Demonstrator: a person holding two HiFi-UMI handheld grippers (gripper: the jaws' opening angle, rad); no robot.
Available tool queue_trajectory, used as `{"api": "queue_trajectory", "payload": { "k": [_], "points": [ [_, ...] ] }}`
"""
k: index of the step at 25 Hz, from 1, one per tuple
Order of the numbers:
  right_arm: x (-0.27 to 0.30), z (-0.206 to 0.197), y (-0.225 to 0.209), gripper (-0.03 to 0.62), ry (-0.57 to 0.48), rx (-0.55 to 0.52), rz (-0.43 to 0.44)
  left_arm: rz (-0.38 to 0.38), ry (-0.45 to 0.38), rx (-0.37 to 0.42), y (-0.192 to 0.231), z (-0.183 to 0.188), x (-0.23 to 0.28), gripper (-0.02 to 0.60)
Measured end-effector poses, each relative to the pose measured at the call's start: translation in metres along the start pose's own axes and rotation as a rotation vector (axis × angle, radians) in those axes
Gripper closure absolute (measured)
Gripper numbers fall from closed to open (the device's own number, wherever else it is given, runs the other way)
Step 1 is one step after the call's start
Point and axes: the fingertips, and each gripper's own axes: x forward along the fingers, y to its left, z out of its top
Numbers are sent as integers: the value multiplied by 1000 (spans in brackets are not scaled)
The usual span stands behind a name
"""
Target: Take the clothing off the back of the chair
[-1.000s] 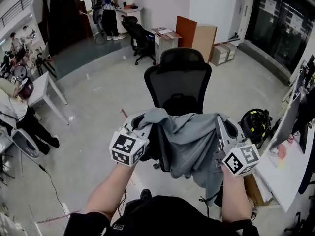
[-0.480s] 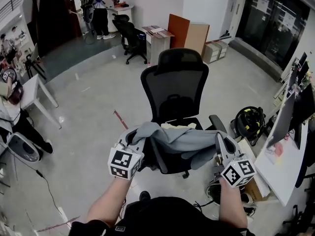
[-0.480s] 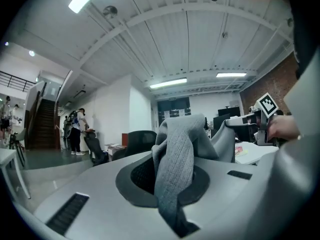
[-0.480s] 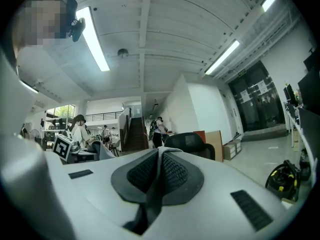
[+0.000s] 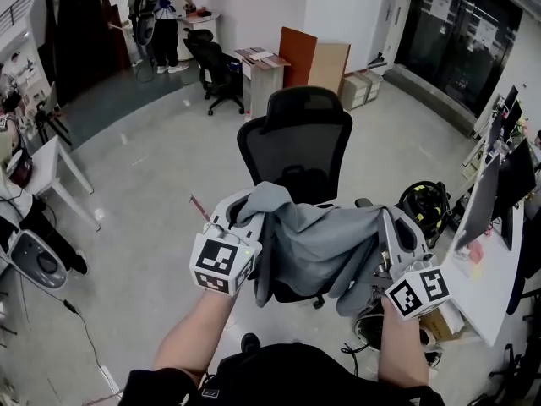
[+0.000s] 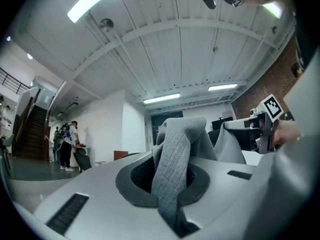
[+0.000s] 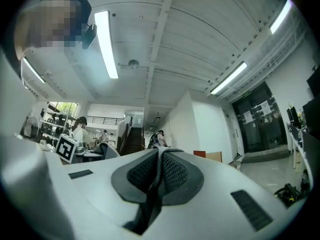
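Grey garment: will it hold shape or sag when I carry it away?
Probably floppy: the grey garment sags in folds between the left tool and right tool. Likely light, since thin pinches hold it. Its hanging hem could snag the chair.

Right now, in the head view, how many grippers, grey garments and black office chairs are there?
Grippers: 2 (left gripper, right gripper)
Garments: 1 (grey garment)
Black office chairs: 2 (near chair, far chair)
Total: 5

Grey clothing (image 5: 317, 244), black mesh chair (image 5: 296, 146)
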Motion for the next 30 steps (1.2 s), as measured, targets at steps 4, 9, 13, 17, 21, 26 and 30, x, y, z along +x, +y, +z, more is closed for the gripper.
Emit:
{"api": "queue_trajectory", "payload": {
  "k": [4, 9, 13, 17, 21, 26, 30],
  "points": [
    [-7, -8, 10, 576, 18, -11, 34, -4, 16, -35, -6, -9, 1, 571],
    [-24, -18, -3, 576, 34, 9, -2, 8, 66, -38, -3, -30, -6, 571],
    [-29, -27, -13, 576, 49, 17, -37, 19, 105, -38, 4, -46, -12, 570],
    [-29, -32, -13, 576, 57, 7, -47, 18, 122, -39, 6, -51, -15, 571],
    [-34, -27, -16, 576, 49, -2, -58, 16, 107, -32, 2, -44, -16, 570],
    [-36, -14, -22, 576, 18, -15, -68, 4, 83, -16, -3, -34, -11, 569],
    [-38, -3, -21, 576, -1, -29, -70, 0, 79, -14, -4, -30, -12, 570]
  ]
}}
